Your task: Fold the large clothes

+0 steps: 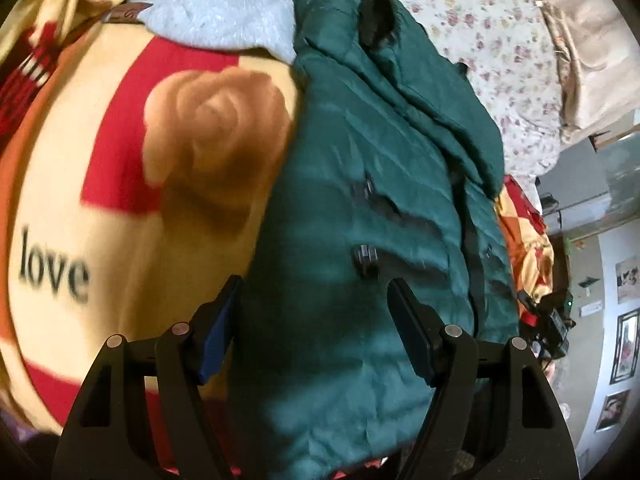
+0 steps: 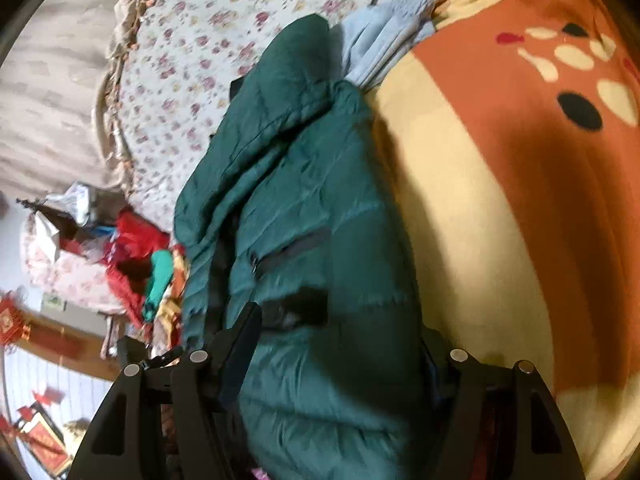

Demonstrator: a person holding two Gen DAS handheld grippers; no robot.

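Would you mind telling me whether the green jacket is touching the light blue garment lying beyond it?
Touching. In the right wrist view the green jacket overlaps the light blue garment with no gap; the left wrist view shows the same overlap.

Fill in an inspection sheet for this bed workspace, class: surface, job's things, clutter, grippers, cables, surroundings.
Surface: bed with a cream, red and orange blanket printed "love"; a floral sheet beyond it.
Job's things: green puffer jacket lying lengthwise on the blanket, partly folded, pocket zips showing.
Clutter: pale blue knit garment at the jacket's far end; a heap of red items beside the bed.
Grippers: left gripper open above the jacket; right gripper open, its fingers either side of the jacket's bulk.
Cables: nothing seen.
Surroundings: framed pictures on a wall; red hanging decorations.
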